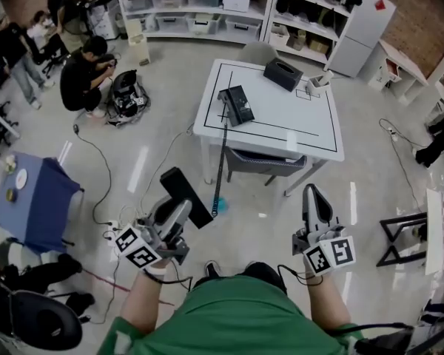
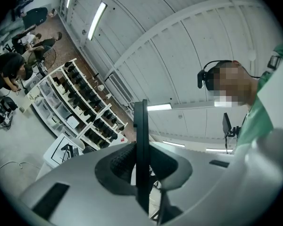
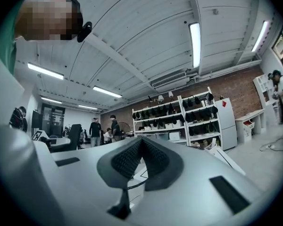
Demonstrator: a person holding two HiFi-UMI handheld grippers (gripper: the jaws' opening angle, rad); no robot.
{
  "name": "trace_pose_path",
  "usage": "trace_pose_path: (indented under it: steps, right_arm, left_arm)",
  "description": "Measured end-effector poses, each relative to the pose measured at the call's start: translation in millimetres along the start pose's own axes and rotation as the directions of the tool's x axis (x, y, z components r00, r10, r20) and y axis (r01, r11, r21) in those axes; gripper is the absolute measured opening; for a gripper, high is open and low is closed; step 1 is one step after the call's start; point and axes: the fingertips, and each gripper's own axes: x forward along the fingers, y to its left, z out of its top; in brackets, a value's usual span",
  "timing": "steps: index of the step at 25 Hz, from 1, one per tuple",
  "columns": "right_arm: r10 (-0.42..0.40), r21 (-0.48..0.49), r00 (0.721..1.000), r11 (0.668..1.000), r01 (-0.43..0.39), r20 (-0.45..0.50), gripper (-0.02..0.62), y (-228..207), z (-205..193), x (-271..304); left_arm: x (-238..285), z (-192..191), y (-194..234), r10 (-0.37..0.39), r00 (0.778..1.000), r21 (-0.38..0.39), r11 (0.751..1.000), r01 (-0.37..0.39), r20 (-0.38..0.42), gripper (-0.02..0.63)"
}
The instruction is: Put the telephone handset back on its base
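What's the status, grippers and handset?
Left gripper shut on handset, well short of table. Right gripper shut, empty. Base on table; chair tucked at near edge.

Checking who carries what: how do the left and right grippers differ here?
The left gripper is shut on the black handset; the right gripper has its jaws together with nothing between them. The left gripper angles clearly inward, while the right gripper points nearly straight ahead. Both are held over the floor, short of the table.
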Motion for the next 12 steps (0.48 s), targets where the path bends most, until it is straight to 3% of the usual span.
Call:
trace_pose_path:
  steps: [5,12]
  right_arm:
    - [-0.013,-0.006,1.000,1.000,0.013,-0.025,0.021,2.6,-7.8,10.7]
    - [0.013,0.048,1.000,0.999,-0.012,-0.024,0.021,-28.4,-32.5,55.3]
  left_arm:
    - [-1.8,0.2,17.5,0.000,1.000,-0.026,1.000,0.000,0.002,0.086]
    - [24.6,-10.0,53.4,0.039,0.999,-0.029,0.999,-0.039,-0.009,0.086]
